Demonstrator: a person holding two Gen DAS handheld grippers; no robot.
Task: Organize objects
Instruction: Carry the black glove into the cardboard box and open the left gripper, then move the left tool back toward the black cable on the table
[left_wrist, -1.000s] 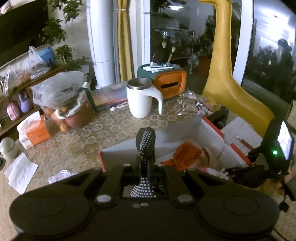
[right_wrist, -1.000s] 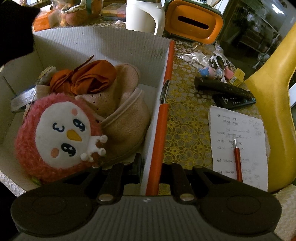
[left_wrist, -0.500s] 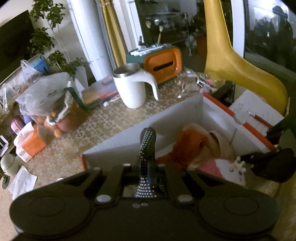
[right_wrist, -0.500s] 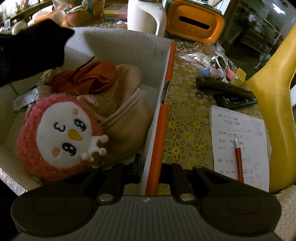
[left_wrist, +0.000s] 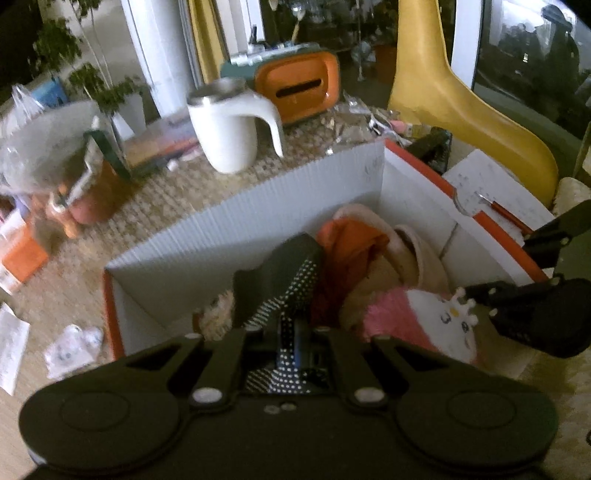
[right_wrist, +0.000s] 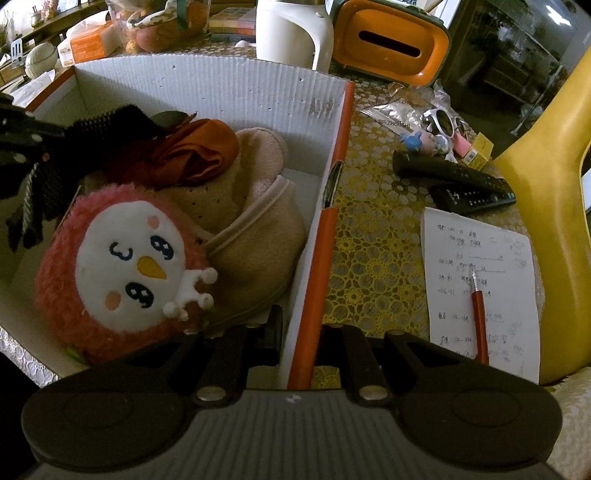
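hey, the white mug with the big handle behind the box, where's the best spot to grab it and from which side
Judging by its pose, take the white mug by its handle. The mug stands upright behind the box, and the handle sweeps out and down on the side toward the orange tissue holder. Coming from that side across the handle's thin strip looks easier than spanning the wide body.

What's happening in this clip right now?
A person with a gripper in each hand is packing a white box with orange edges. The left gripper is shut on a black white-dotted cloth item, holding it over the box interior. The right gripper is clamped on the box's orange-edged side wall. Inside lie a pink plush toy, beige slippers and an orange cloth. The remotes, notepaper and white mug sit outside on the table.
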